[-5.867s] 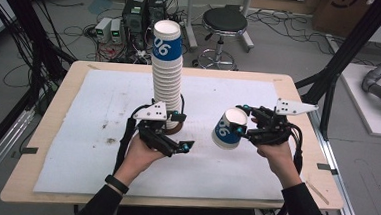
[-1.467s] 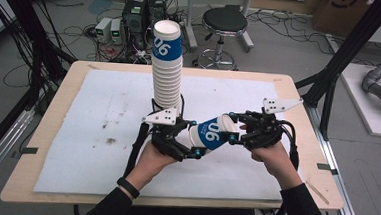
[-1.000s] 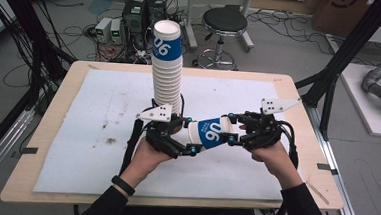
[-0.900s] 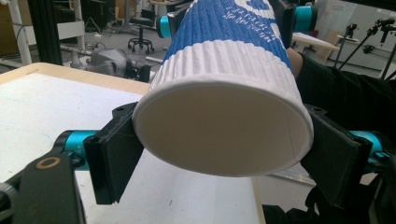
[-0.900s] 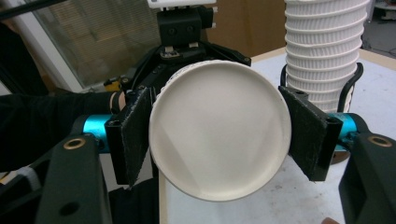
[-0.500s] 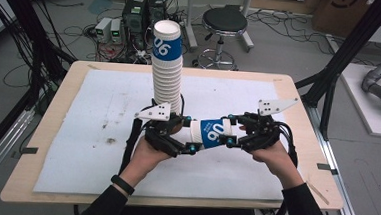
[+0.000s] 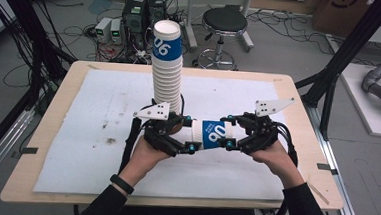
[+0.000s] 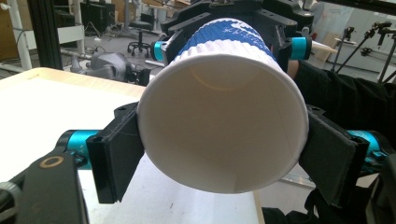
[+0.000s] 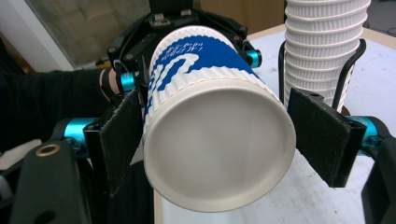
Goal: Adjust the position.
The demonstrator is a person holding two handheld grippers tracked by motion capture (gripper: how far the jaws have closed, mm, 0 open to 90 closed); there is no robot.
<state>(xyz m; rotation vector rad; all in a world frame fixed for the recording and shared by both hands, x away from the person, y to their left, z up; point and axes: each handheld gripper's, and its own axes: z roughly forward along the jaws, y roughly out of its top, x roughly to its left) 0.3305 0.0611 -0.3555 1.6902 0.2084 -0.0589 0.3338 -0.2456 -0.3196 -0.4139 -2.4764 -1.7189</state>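
high overhead; claw cameras face across cup [image 7: 212, 135].

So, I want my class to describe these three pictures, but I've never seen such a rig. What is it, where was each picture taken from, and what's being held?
There is no robot: a person holds a pair of tongs in each hand. The wide picture comes from a camera above the table. The other two come from cameras riding on the tongs, looking along their black jaws. On the table lie a white sheet and a tall stack of paper cups. One cup is held sideways between the hands. The left tongs grip its open end, and their jaws have just been closing on it. The right tongs have just been opening: the cup's base sits between their jaws, with a gap at one pad.
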